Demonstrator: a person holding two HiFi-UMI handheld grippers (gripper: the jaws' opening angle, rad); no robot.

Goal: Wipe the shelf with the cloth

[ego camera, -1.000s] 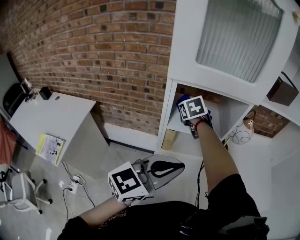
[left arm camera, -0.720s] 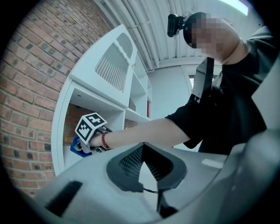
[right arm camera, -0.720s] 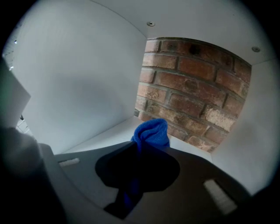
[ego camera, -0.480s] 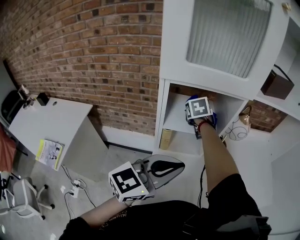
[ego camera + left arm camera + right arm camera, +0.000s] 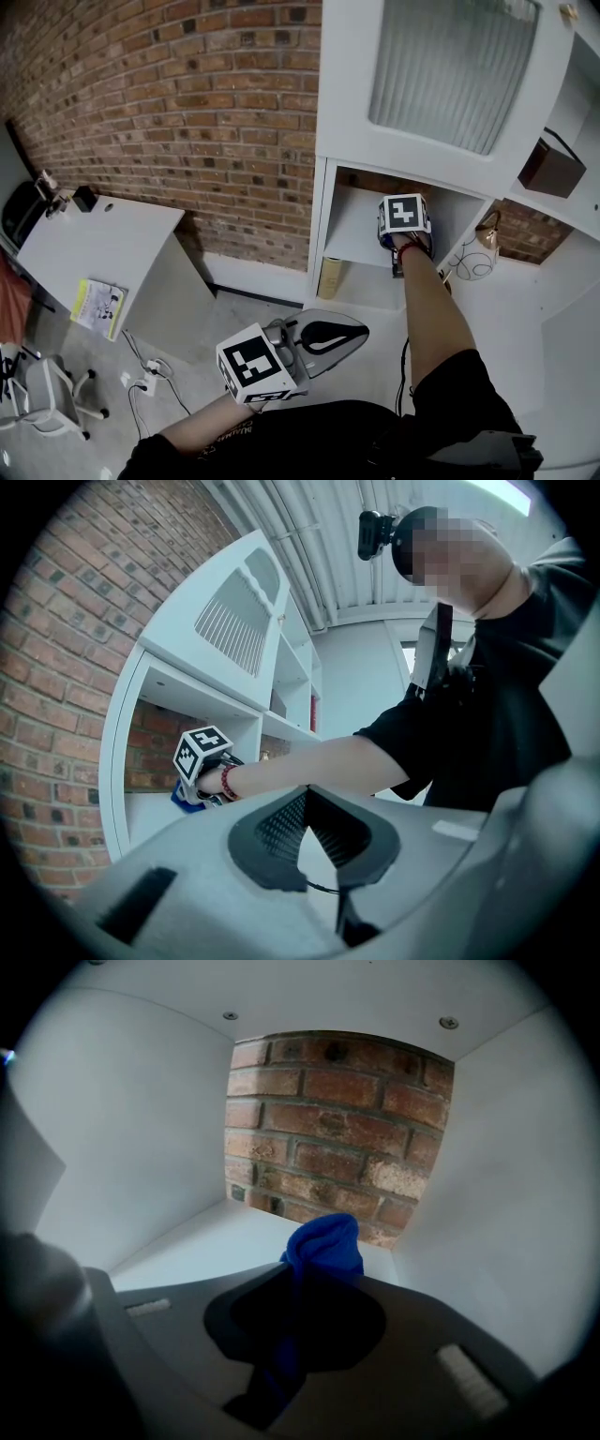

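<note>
Wiping judged under way: the cloth [image 5: 325,1241] was clamped in the right gripper [image 5: 314,1283] jaws, the shelf [image 5: 216,1241] ahead of them left unfinished; the left gripper [image 5: 307,789] jaws were held closed, empty.

I see a red brick wall [image 5: 187,112] behind a tall white shelving unit [image 5: 342,94] with a ribbed glass door [image 5: 450,66]. Left of it, a white rectangular bench [image 5: 112,234] stands on the grey concrete floor [image 5: 248,305], with a white swivel chair [image 5: 42,389] nearby. Overhead runs a pale ribbed ceiling [image 5: 375,564].
</note>
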